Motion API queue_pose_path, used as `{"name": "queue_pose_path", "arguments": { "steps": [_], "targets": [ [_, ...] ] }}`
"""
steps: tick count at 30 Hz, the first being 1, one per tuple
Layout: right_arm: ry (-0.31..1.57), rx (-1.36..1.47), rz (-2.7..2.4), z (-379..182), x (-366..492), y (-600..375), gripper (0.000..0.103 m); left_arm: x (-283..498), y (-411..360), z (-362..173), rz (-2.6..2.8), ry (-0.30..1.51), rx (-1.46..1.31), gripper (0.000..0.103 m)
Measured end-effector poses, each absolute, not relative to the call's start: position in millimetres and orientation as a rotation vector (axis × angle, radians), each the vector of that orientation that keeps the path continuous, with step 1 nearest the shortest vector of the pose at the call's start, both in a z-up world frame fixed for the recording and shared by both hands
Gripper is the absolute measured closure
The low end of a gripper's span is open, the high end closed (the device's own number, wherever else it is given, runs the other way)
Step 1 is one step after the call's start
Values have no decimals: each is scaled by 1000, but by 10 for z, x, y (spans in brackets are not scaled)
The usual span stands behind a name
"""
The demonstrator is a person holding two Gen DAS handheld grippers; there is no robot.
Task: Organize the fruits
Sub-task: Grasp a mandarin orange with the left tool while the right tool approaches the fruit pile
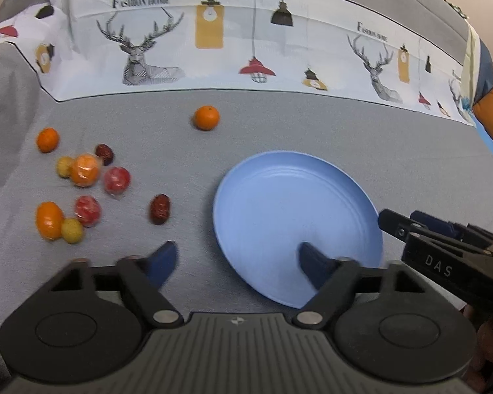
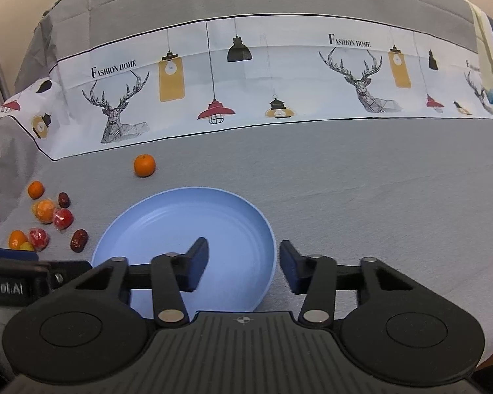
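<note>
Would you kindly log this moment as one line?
plate: blue, empty | fruits: loose on cloth, left of plate | left gripper: open, empty | right gripper: open, astride plate rim

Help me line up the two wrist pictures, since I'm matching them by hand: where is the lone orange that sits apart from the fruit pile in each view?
Left wrist view: the lone orange sits upper centre-left, just beyond the blue plate, near the patterned cloth border.
Right wrist view: the lone orange sits left of centre, beyond the blue plate's far-left rim.
Shared landmark: the blue plate.
</note>
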State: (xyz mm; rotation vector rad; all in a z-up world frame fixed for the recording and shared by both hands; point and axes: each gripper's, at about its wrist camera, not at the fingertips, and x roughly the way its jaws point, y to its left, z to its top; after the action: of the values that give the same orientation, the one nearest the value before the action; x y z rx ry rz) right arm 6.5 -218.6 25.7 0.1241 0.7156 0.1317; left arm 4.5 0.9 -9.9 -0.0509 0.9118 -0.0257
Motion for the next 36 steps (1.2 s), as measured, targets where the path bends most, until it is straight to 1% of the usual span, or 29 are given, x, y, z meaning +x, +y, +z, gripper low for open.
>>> {"name": "queue_pose_path", "arguments": {
  "steps": [1,2,5,7,10,12,14,15,16,18,19,21,22,23,25,27,29,33,34,35,36],
  "targets": [
    [715,131,136,263,67,-2192,59,35,57,-46,-28,912,-66,26],
    [714,139,139,271,70,-2199,61,35,116,20,-36,915,-86,33],
    [712,157,147,287,75,-2197,61,69,302,291,-54,902,-88,41],
    [713,162,156,298,86,-2179,61,134,406,476,-70,877,-12,43],
    [717,169,163,297,91,-2148,61,256,699,634,-66,827,82,44],
    [717,183,176,321,85,-2116,61,337,990,593,-23,821,72,57],
    [706,186,196,354,65,-2062,61,385,1348,452,52,855,4,90],
    [701,187,206,372,59,-2034,61,383,1528,375,85,869,-51,95],
    [697,188,217,391,57,-2000,61,346,1711,273,107,878,-122,97],
    [690,192,251,438,51,-1929,63,217,1962,40,117,876,-208,97],
    [685,193,276,470,42,-1883,64,189,2068,-42,142,909,-261,98],
    [673,185,319,520,16,-1786,64,74,2209,51,145,813,-362,97],
    [666,180,345,547,-2,-1735,64,61,2206,66,135,805,-374,97],
    [660,173,367,565,-7,-1681,64,61,2169,82,123,812,-365,93],
    [657,155,411,590,-11,-1559,64,117,2063,40,100,842,-318,89],
    [663,140,440,583,18,-1432,64,146,1962,16,99,865,-275,86],
    [676,121,465,560,55,-1275,64,164,1987,-14,106,849,-280,73],
    [690,89,503,528,121,-971,64,201,2128,-108,115,844,-350,66],
    [696,77,508,511,153,-889,64,205,2151,-128,117,852,-362,62],
    [706,66,511,464,195,-824,64,224,2168,-151,118,861,-373,60],
    [715,56,513,424,235,-760,64,231,2183,-172,121,871,-379,60]
  ]
}}
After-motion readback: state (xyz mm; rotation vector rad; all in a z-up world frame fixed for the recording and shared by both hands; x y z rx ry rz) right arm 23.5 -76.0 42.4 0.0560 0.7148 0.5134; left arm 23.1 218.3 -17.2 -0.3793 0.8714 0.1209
